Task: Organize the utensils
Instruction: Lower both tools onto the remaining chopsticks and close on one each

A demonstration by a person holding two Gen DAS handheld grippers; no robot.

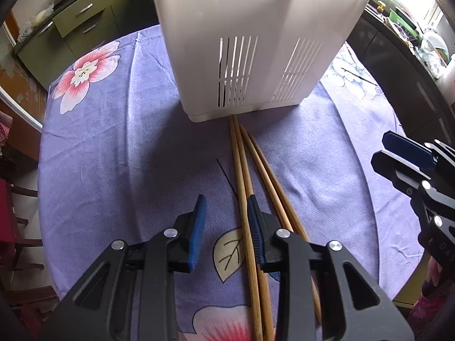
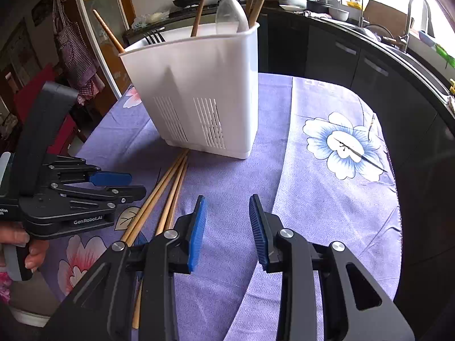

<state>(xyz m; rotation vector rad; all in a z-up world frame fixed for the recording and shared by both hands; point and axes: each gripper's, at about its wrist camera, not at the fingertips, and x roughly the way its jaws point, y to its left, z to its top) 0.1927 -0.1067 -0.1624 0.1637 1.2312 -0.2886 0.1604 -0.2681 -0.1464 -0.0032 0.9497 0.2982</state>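
Several bamboo chopsticks (image 1: 244, 187) lie on the purple flowered cloth, tips against the base of a white slotted utensil holder (image 1: 244, 45). My left gripper (image 1: 226, 216) is open just above them; one or two chopsticks run between its blue pads, the others pass under the right finger. In the right wrist view the holder (image 2: 204, 91) stands upright with chopsticks, a fork and a clear spoon in it. The loose chopsticks (image 2: 165, 196) lie left of my right gripper (image 2: 227, 218), which is open and empty over bare cloth. The left gripper (image 2: 111, 183) shows at the left.
The table (image 2: 327, 204) carries a purple cloth with pink and blue flowers. Its right edge is close to dark kitchen cabinets and a sink (image 2: 398, 42). Green drawers (image 1: 82, 20) stand behind the table. The right gripper (image 1: 409, 159) shows at the right.
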